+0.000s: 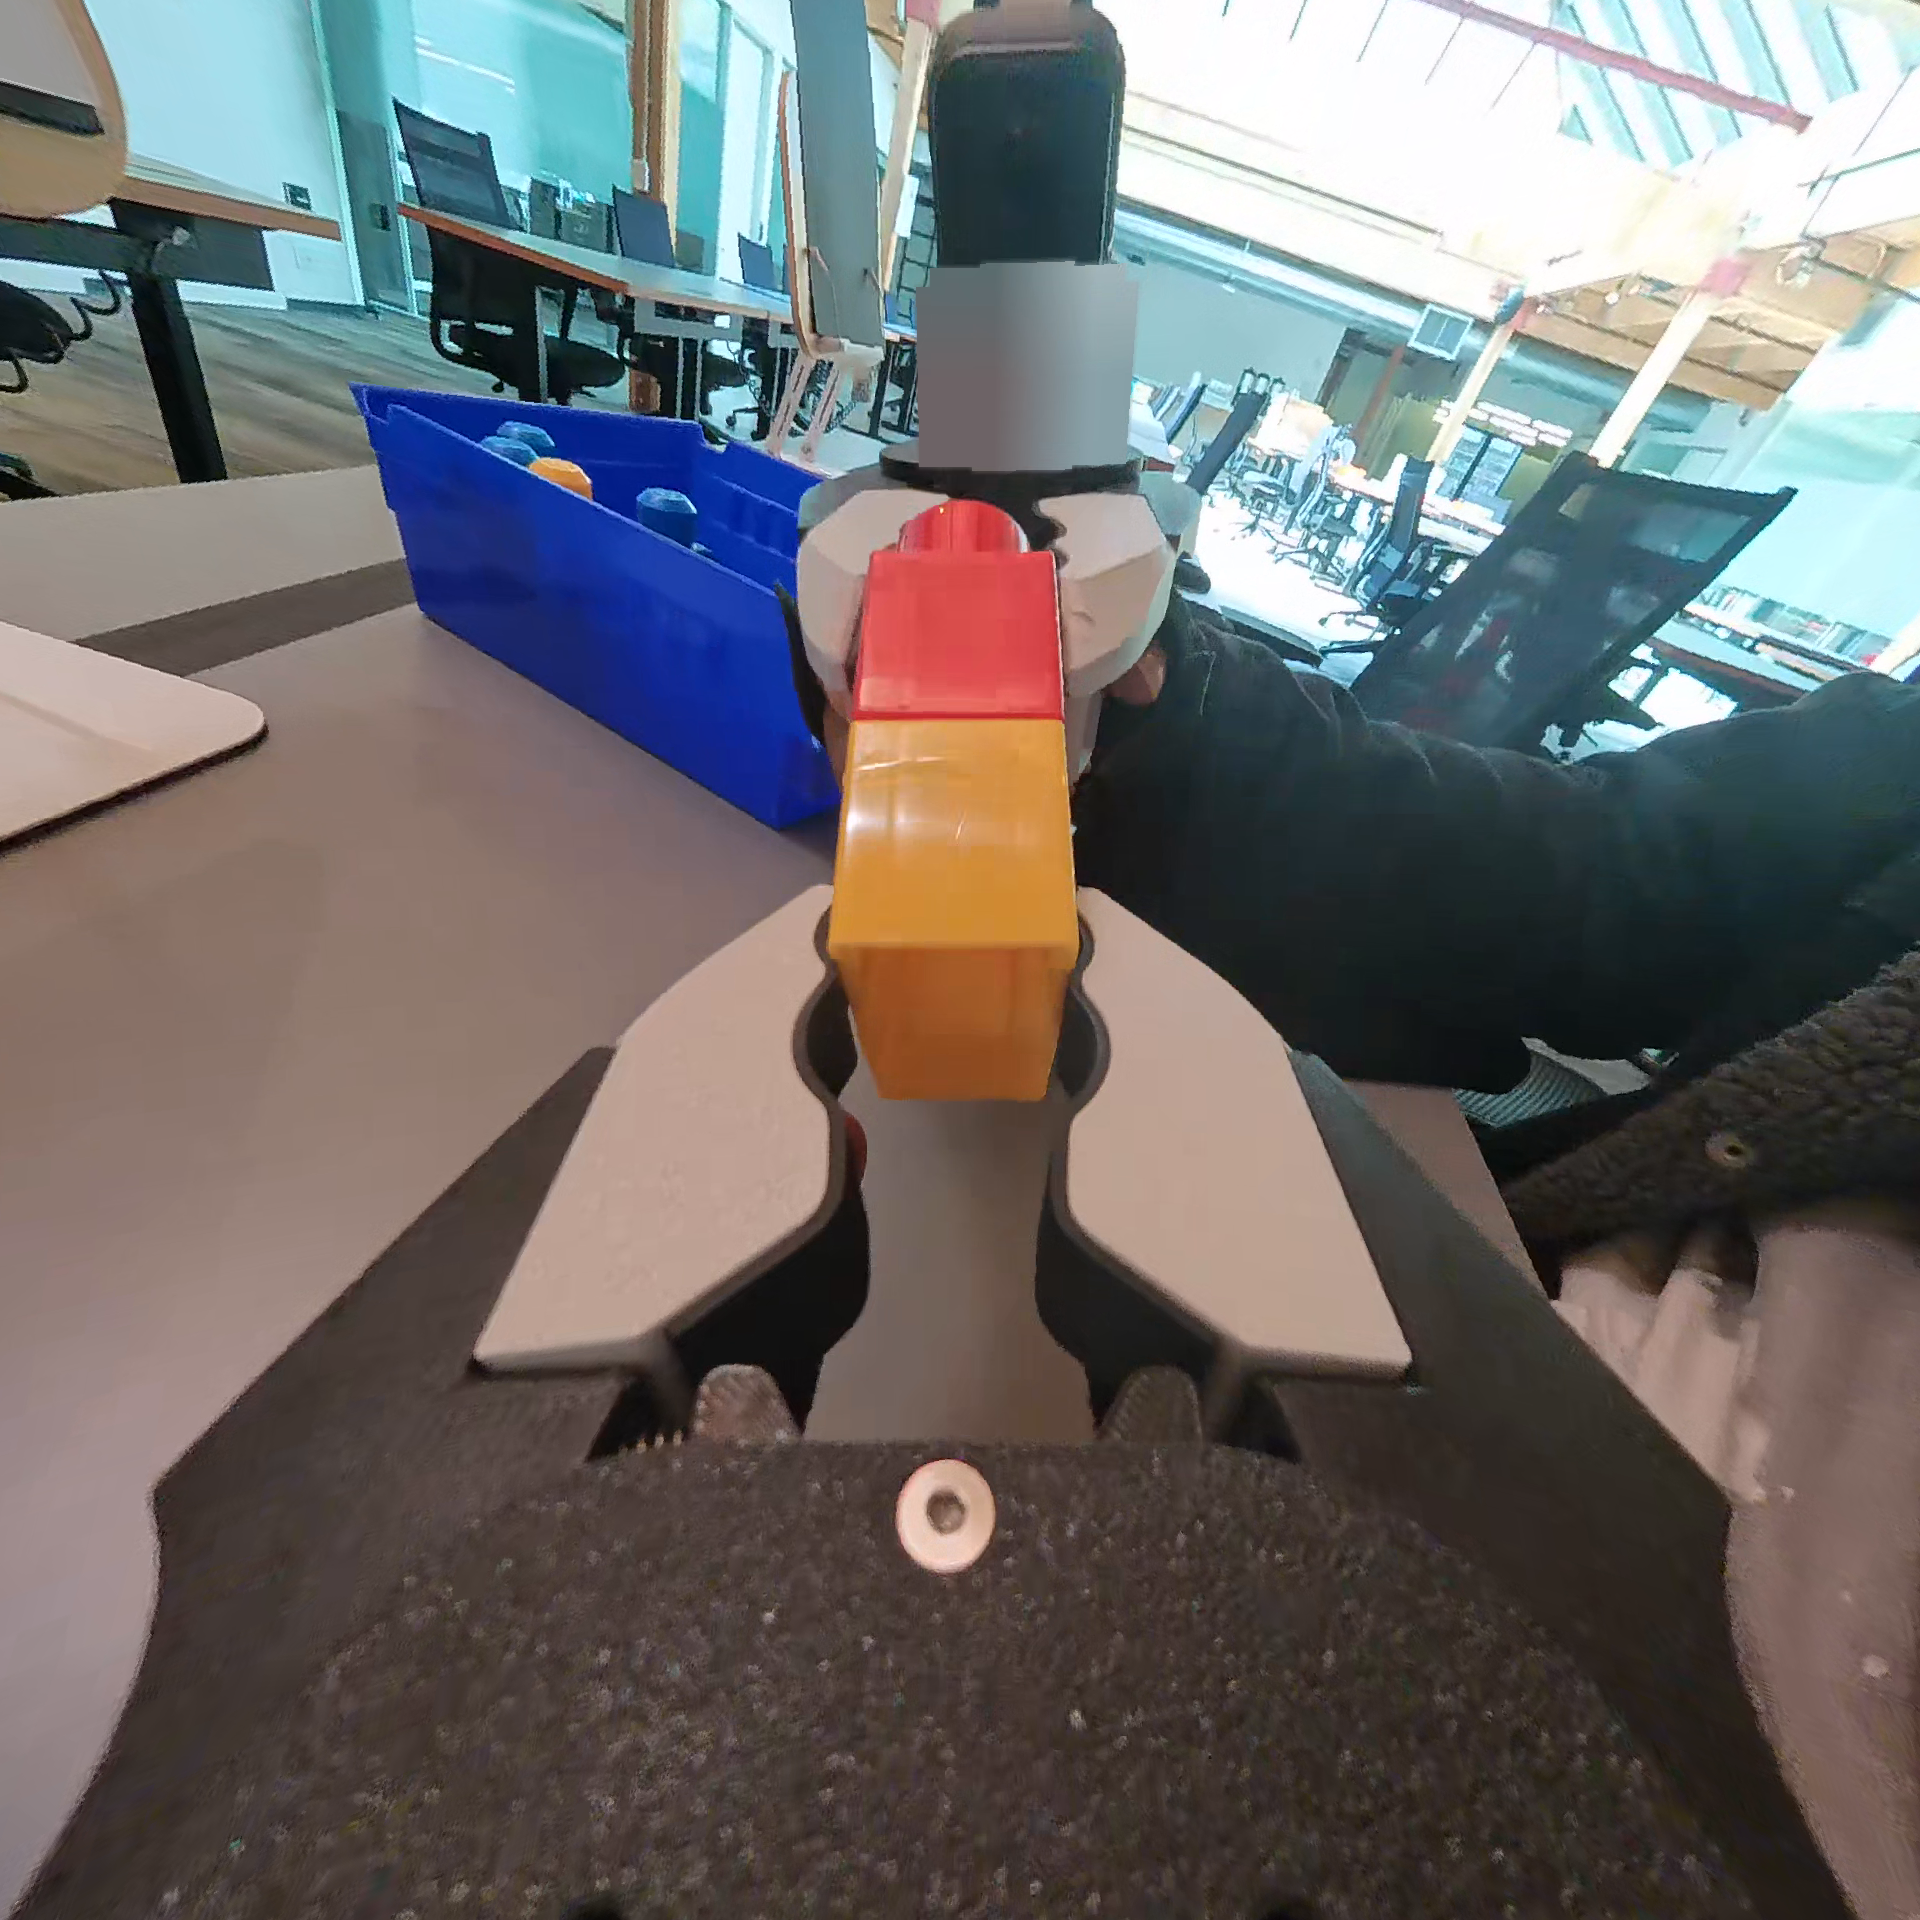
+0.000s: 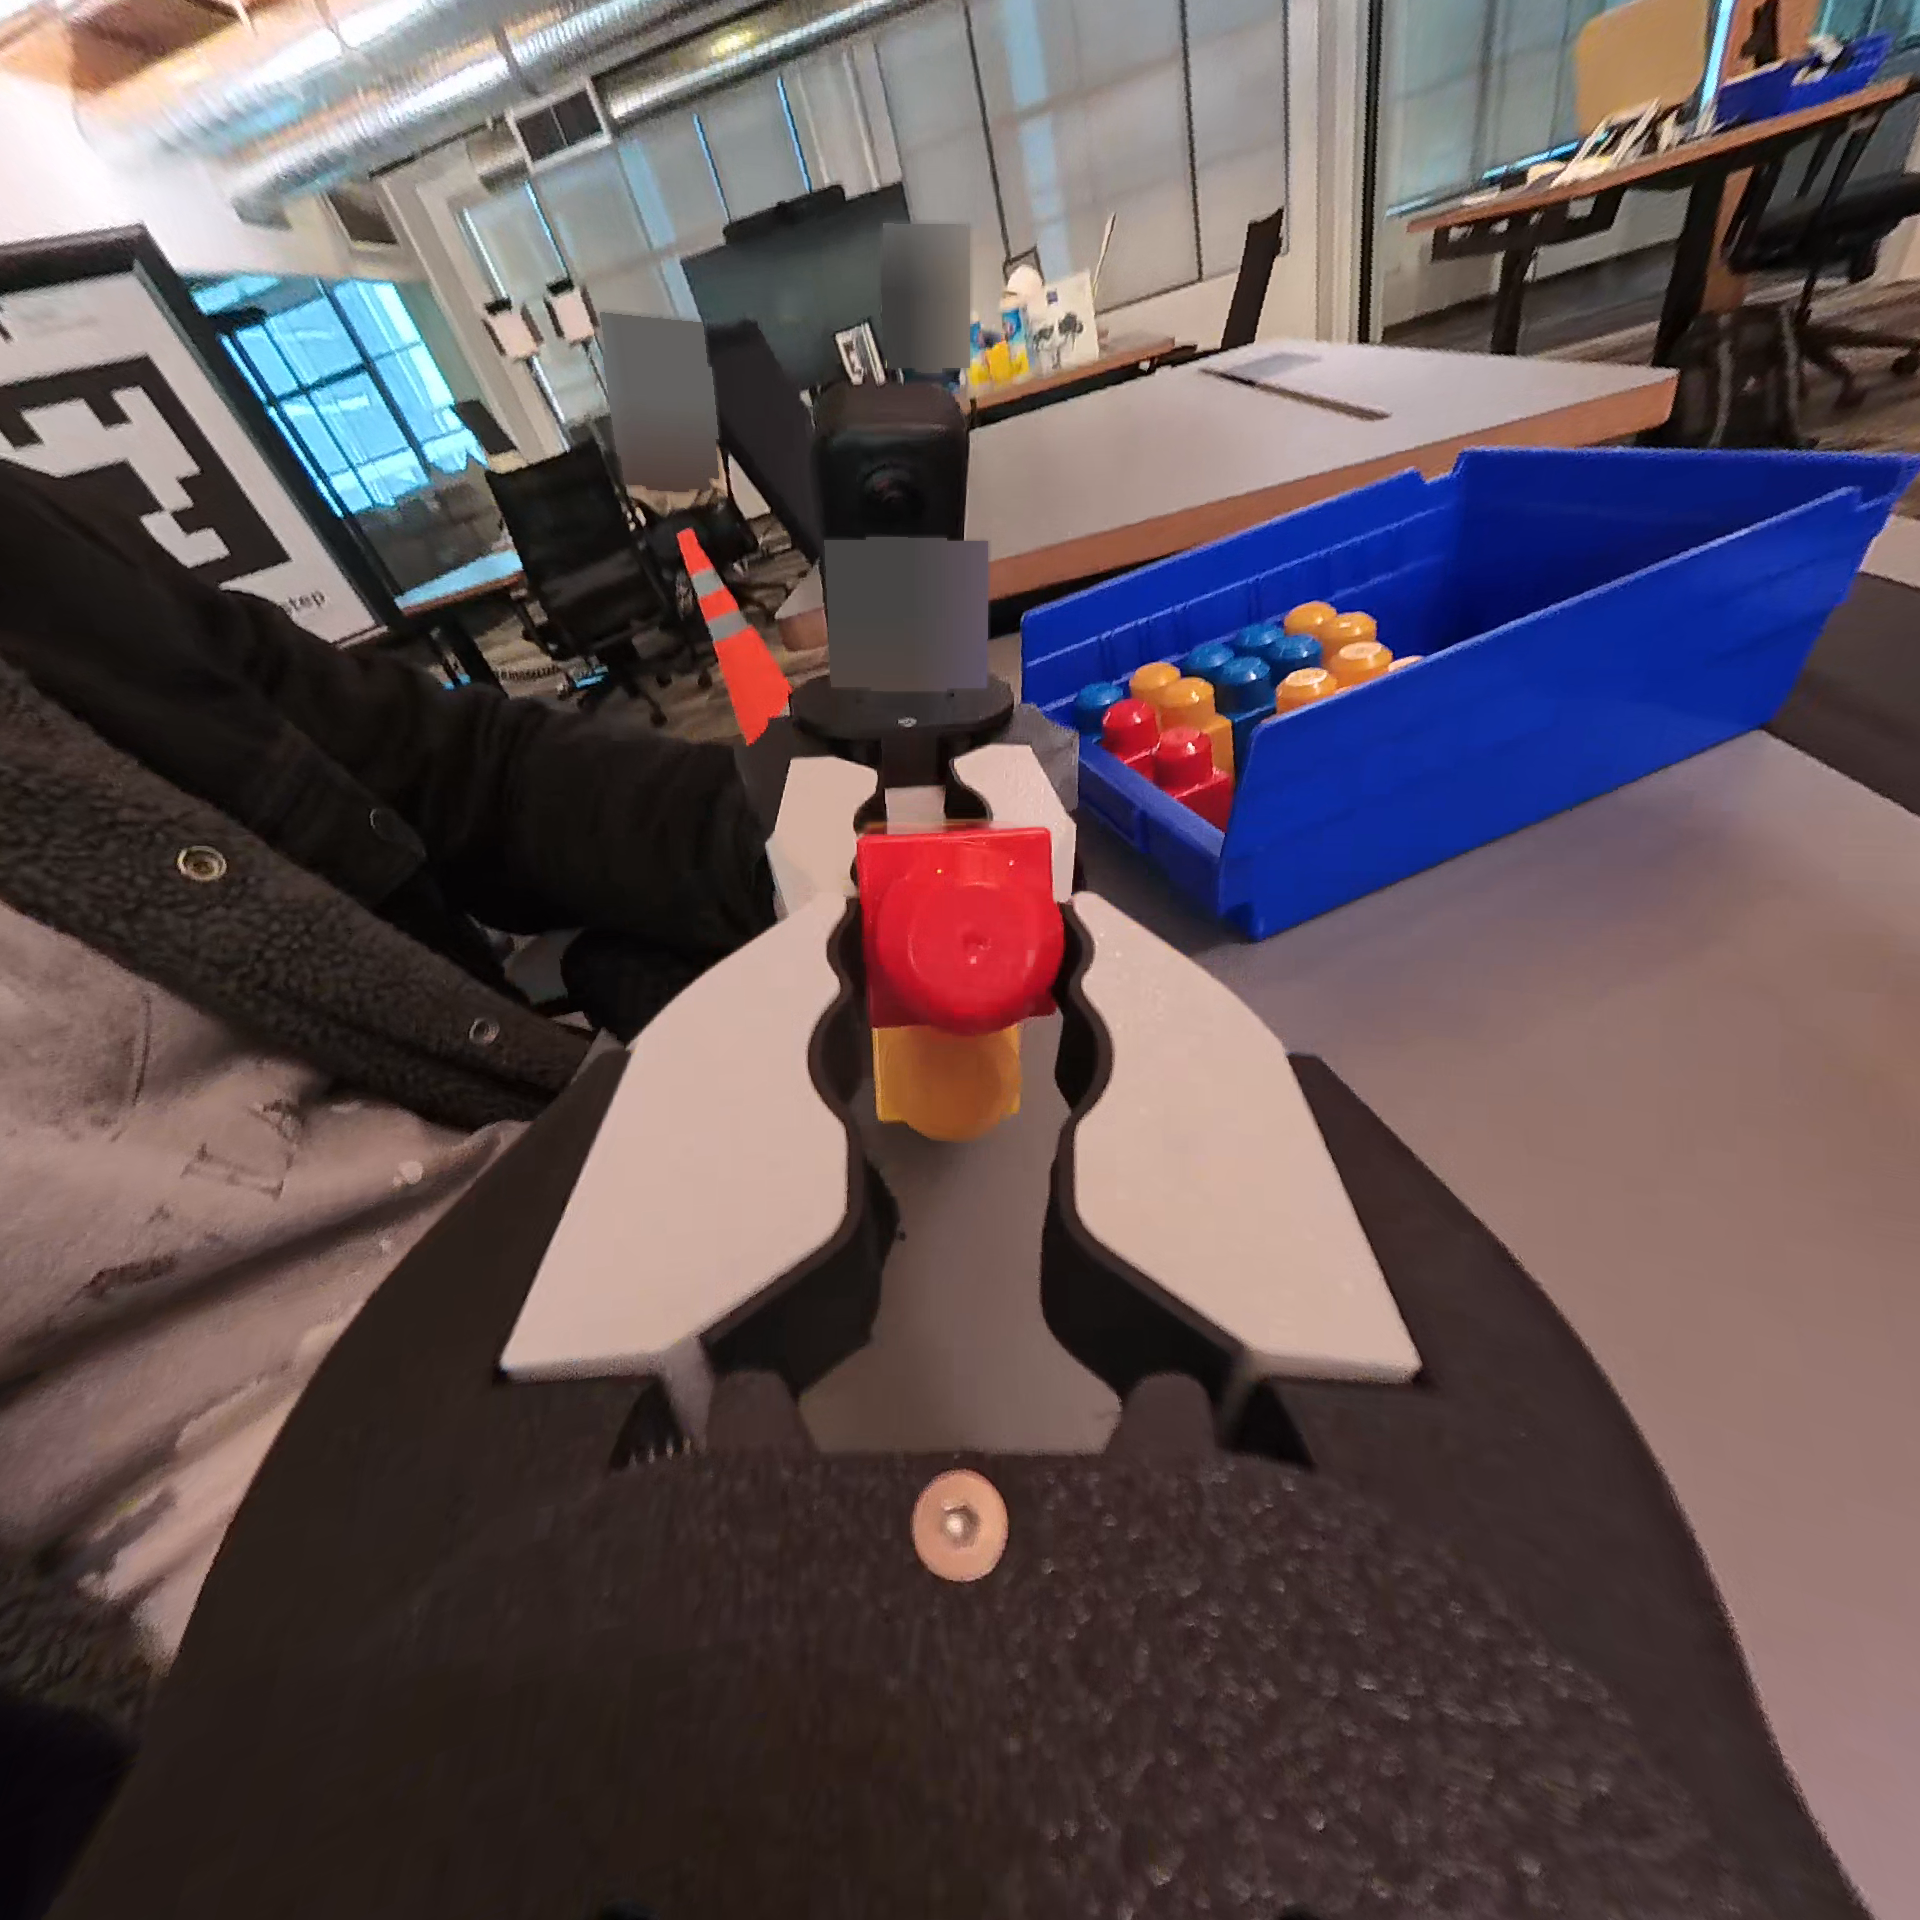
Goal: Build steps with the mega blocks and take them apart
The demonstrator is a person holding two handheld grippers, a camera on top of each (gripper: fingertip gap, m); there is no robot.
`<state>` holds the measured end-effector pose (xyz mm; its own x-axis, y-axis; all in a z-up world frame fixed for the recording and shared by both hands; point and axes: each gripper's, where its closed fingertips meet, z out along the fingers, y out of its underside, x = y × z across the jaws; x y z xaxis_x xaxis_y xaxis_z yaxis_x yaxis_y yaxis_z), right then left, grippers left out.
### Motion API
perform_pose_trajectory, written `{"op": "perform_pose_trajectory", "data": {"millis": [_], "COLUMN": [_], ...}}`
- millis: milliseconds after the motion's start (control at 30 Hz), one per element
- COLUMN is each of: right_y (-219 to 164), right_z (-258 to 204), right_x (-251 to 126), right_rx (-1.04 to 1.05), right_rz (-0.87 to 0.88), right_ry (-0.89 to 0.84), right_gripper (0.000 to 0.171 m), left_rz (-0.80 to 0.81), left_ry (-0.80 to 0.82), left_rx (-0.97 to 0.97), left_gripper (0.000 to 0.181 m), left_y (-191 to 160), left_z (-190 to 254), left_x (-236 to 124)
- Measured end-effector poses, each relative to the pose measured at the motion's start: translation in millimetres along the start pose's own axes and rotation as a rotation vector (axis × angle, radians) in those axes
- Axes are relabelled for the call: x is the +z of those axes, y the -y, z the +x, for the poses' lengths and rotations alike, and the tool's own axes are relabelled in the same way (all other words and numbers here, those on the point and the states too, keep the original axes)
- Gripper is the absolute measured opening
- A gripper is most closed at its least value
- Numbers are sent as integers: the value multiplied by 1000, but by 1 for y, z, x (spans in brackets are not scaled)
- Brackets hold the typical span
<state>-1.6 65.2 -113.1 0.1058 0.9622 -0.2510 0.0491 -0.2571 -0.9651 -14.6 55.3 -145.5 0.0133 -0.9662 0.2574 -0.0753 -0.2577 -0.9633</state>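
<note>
The left gripper (image 1: 951, 997) clamps a yellow plastic block (image 1: 951, 842) joined to a red plastic block (image 1: 956, 634), which the right gripper (image 2: 956, 966) grips. Only the right wrist view shows the blue plastic bin's (image 2: 1558, 748) blocks clearly, at two o'clock; the left view seems to catch just a few studs.

an open-plan office under daylight: a grey table (image 1: 312, 883) fills the foreground, with a white board (image 1: 104, 717) lying at its left edge. beyond it stand long desks (image 1: 582, 260) with black office chairs (image 1: 488, 281) on a wood-look floor (image 1: 291, 364), backed by glass partitions (image 1: 499, 94). a black mesh chair (image 1: 1538, 582) sits near the table's far side, and sun pours through a skylight (image 1: 1558, 94) over pale timber beams. in the right wrist view, silver ducts (image 2: 436, 73) cross the ceiling above tall windows (image 2: 1122, 135), an orange traffic cone (image 2: 727, 634) stands on the floor, and a large black-and-white marker board (image 2: 125, 436) leans at left
</note>
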Motion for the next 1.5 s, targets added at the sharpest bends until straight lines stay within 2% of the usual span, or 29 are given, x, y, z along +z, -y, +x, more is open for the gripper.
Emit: {"op": "perform_pose_trajectory", "data": {"millis": [200,300,433,567,600,900,967,1067,1167,1267,1367,1500], "right_y": [4,3,3,3,3,16,29,52,75,92,99,86], "right_z": [-4,-3,-1,-2,-3,-13,-10,0,12,26,43,66], "right_x": [-3,-8,-19,-22,-21,-31,-47,-83,-121,-157,-188,-220], "right_rx": [-53,-89,-109,-105,-98,-152,-176,-210,-255,-272,-258,-190], "right_rz": [-10,-56,-77,-70,-70,-134,-132,-162,-245,-372,-506,-654], "right_ry": [-19,-60,-94,-83,-72,-101,-155,-265,-390,-503,-594,-666], "right_gripper": [35,42,42,36,29,28,28,28,28,28,28,28], "left_rz": [32,41,41,30,30,68,67,92,121,190,235,263], "left_ry": [-9,-14,-18,-12,-7,-8,46,122,214,358,465,550], "left_rx": [16,25,28,36,36,81,104,110,131,196,214,233], "left_gripper": [37,38,37,37,37,38,46,41,27,0,0,0], "left_y": [8,9,9,6,6,13,12,17,22,34,42,47], "left_z": [3,4,4,3,2,8,0,-13,-25,-38,-48,-57], "left_x": [0,-1,-3,-2,-2,-1,-2,-7,-14,-26,-37,-47]}}
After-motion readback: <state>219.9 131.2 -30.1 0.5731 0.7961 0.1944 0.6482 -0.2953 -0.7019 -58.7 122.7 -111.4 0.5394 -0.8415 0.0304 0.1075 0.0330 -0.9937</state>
